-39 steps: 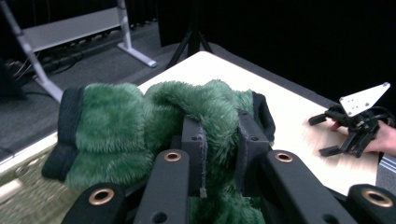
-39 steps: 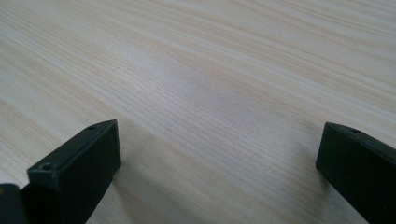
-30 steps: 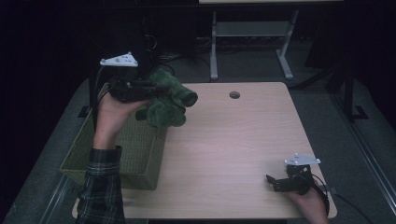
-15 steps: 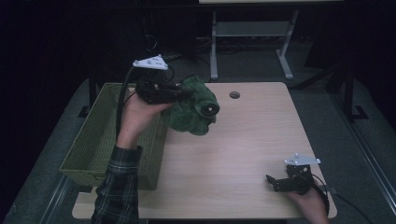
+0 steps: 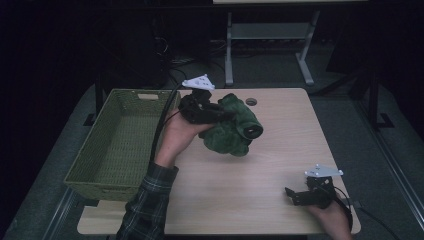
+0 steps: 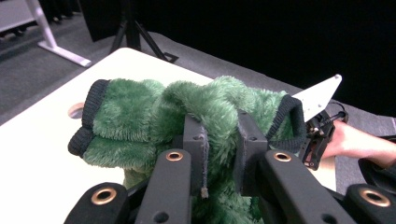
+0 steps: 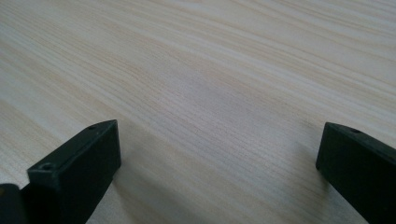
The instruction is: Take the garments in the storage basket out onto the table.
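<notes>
— Where do we see the green plush garment (image 5: 231,126) in the high view?

— Just left of the frame's centre; it hangs from our left gripper (image 5: 220,114) above the pale wooden worktop (image 5: 260,175), to the right of the green woven basket (image 5: 117,142), which sits at the worktop's left edge; whether the plush touches the wood, we cannot tell.

— And the fingers on it?

— In the left gripper view the two black fingers (image 6: 198,144) are clamped on a fold of the plush garment (image 6: 154,121); the fur bulges up between the pads; dark ribbed cuffs show at the left and right ends of the bundle.

— What of our other hand?

— The right gripper (image 5: 295,196) lies low on the worktop at the lower right of the high view, well apart from the garment; in the right gripper view its fingers (image 7: 79,163) stand wide apart with bare wood grain (image 7: 210,93) between them; nothing is gripped there.

— Anything else on the wood?

— A small round hole (image 5: 251,101) near the far edge, just above the plush.
</notes>
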`<act>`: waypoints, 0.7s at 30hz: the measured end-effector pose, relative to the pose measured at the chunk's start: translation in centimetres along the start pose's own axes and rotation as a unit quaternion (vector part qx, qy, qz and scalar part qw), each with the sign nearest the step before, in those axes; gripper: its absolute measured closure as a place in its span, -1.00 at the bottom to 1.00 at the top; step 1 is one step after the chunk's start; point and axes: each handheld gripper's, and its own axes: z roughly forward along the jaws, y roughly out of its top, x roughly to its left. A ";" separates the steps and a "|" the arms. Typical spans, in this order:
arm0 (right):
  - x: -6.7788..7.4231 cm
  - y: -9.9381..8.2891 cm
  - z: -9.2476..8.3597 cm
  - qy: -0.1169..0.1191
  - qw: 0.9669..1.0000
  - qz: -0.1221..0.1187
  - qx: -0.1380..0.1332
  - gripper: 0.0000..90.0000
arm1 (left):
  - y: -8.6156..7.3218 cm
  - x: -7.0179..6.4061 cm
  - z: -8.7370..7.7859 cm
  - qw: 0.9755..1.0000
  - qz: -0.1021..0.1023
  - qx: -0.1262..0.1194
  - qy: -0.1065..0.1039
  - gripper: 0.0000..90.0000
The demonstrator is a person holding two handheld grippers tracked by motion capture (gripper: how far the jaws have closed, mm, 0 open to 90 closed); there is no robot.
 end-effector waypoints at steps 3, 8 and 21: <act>0.0 0.0 0.0 0.000 1.000 0.000 0.000 -1.00 | -0.2 -0.4 1.1 1.000 -0.001 0.000 -0.005 0.72; 0.0 0.0 0.0 -0.001 1.000 -0.001 -0.001 -1.00 | -1.0 -1.0 3.5 1.000 -0.001 0.003 -0.012 0.72; 0.0 0.0 0.0 0.000 1.000 -0.001 0.000 -1.00 | -5.9 -2.0 9.3 0.998 -0.027 0.042 -0.041 0.72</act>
